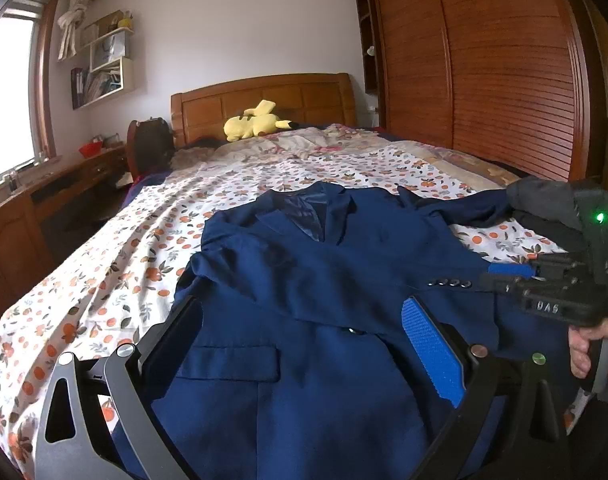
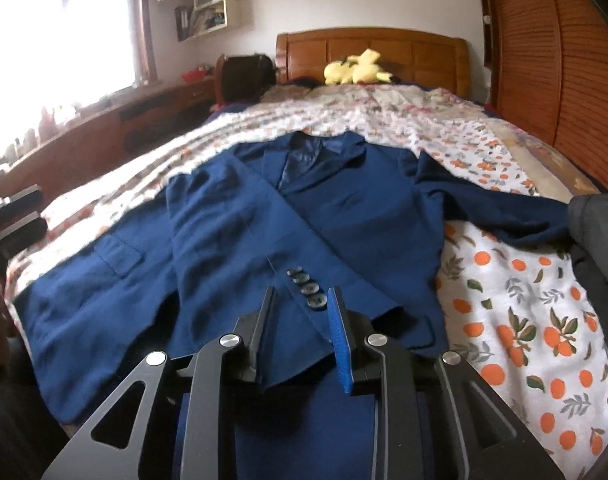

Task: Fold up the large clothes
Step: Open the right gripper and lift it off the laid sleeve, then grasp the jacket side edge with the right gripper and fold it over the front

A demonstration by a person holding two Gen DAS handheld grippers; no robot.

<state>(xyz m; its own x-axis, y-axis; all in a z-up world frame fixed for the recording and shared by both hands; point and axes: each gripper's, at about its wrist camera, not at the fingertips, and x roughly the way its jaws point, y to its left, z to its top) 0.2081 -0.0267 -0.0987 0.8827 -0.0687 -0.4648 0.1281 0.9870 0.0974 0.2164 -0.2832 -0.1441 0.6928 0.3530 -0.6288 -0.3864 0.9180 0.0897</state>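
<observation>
The right gripper [image 2: 302,300] has its fingers a narrow way apart, nothing pinched between them — the blue pad [image 2: 341,336] and the black finger hang just above the folded sleeve's cuff buttons [image 2: 309,288], which sit at twelve o'clock from the tips. The left gripper [image 1: 304,320] stands with its fingers spread wide over the lower front of the jacket, holding nothing. The navy suit jacket [image 1: 304,264] lies face up on the bed's orange-print sheet [image 1: 104,264], collar toward the headboard [image 1: 264,100], one sleeve folded across the chest, the other stretched out toward three o'clock under a dark garment [image 1: 544,200]. A hand [image 1: 592,348] grips the right gripper's handle at four o'clock in the left wrist view. A yellow plush toy [image 1: 256,122] rests at twelve o'clock by the headboard.
</observation>
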